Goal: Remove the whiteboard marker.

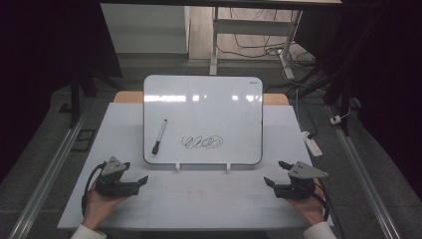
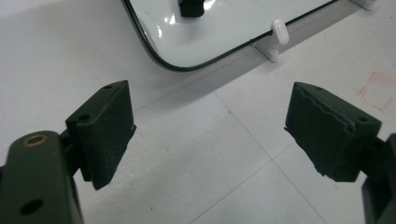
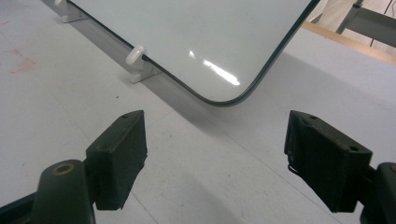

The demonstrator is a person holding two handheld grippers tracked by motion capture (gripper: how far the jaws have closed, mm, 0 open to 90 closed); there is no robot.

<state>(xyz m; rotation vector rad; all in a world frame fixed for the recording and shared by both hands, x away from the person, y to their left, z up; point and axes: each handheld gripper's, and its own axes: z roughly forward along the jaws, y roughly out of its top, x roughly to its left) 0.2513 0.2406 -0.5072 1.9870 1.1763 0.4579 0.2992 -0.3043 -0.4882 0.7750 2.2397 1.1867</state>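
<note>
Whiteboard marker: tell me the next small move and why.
Probably bring the left gripper forward toward the marker. The marker lies on the left part of the whiteboard, beside a black scribble, nearer that gripper; both grippers rest on the table, jaws open and empty.

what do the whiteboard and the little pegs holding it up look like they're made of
Whiteboard: a smooth, glossy white writing face, probably coated metal or melamine; it mirrors the ceiling lights. A thin dark rim runs round its edge. Pegs: matte white, rounded, most likely moulded plastic.
</note>
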